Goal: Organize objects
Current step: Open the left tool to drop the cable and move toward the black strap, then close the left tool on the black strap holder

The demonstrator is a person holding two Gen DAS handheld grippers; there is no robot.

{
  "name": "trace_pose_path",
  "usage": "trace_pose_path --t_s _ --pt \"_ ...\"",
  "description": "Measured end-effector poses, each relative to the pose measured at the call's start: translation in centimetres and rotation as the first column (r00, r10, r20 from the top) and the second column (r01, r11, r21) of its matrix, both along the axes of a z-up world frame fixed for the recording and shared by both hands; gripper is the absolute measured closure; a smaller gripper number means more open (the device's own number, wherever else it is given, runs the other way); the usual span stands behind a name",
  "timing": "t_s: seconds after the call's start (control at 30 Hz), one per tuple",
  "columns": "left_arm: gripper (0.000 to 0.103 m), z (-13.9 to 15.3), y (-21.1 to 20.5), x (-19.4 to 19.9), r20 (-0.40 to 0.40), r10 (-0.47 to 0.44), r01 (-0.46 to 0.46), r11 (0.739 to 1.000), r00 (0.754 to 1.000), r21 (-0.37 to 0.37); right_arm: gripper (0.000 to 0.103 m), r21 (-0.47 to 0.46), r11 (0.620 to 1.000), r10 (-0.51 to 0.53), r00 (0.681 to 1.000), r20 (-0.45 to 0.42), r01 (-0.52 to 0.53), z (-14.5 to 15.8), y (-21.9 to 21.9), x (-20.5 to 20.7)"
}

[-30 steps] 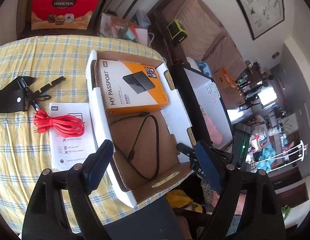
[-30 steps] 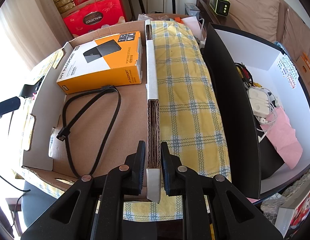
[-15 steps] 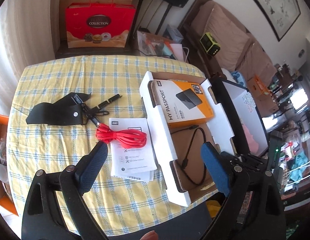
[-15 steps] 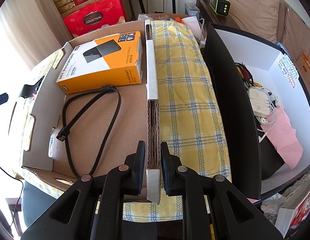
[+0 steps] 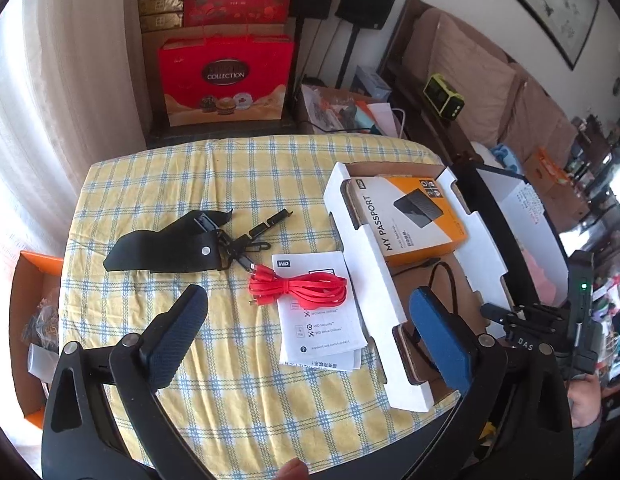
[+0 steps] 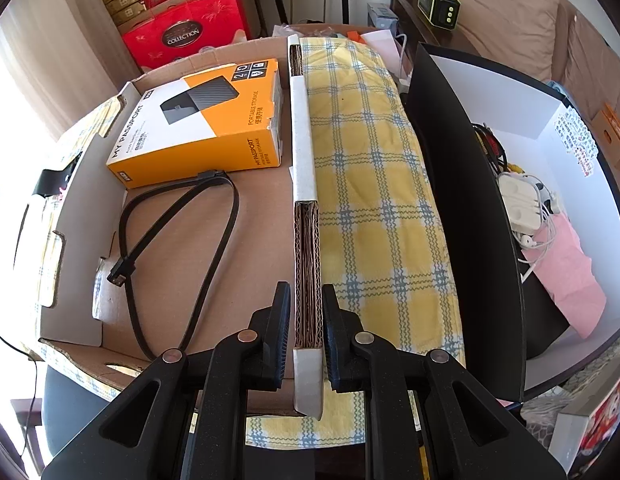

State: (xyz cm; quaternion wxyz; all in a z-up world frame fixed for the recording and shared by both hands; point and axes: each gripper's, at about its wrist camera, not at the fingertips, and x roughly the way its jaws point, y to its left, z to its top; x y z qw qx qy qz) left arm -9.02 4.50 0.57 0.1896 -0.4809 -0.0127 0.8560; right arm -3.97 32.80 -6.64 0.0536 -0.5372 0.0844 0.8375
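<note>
A shallow cardboard box (image 5: 370, 276) lies on the yellow checked table, holding an orange "My Passport" carton (image 5: 410, 220) and a black cable (image 5: 446, 280). Left of it a red cable bundle (image 5: 306, 292) rests on a white leaflet (image 5: 322, 332), beside a black strap with clips (image 5: 166, 248). My left gripper (image 5: 306, 300) hovers above the red cable, its jaws opening wide with nothing between them. In the right wrist view my right gripper (image 6: 308, 320) is shut on the box's right wall (image 6: 306, 240), with the carton (image 6: 202, 128) and black cable (image 6: 182, 232) inside.
A black bin with a white inside (image 6: 470, 200) stands right of the table, holding chargers and a pink cloth. Red gift boxes (image 5: 226, 80) are stacked behind the table. An orange box (image 5: 34, 280) sits off the left edge. A fingertip (image 5: 294, 472) shows at the bottom.
The left gripper has swung away from the cardboard box toward the red cable and leaflet, and its jaws have spread wider. The right gripper has kept its hold on the box wall.
</note>
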Motion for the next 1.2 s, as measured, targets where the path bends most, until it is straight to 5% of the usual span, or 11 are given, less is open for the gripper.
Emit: trace_pose_path --t_s 0.6,0.87,1.07,1.2 --pt "0.000 -4.0 -10.2 -8.3 0.054 0.264 -0.255 0.959 0.963 -0.125 0.088 0.010 1.000 -0.001 1.000 0.004 0.001 0.0 -0.1 0.0" --pt "0.002 -5.2 -7.8 -9.8 0.073 0.140 -0.134 0.988 0.987 -0.082 0.088 0.010 1.000 -0.002 1.000 0.004 0.002 0.0 -0.1 0.0" --pt "0.020 -6.7 -3.0 -10.8 0.115 -0.040 0.054 0.991 0.993 -0.122 0.087 0.003 1.000 -0.006 1.000 0.006 0.006 -0.1 -0.2 0.0" --pt "0.043 -7.8 -1.0 -11.4 0.138 -0.099 0.120 0.980 0.985 -0.159 0.087 0.002 1.000 -0.008 1.000 0.006 0.008 -0.1 -0.2 0.0"
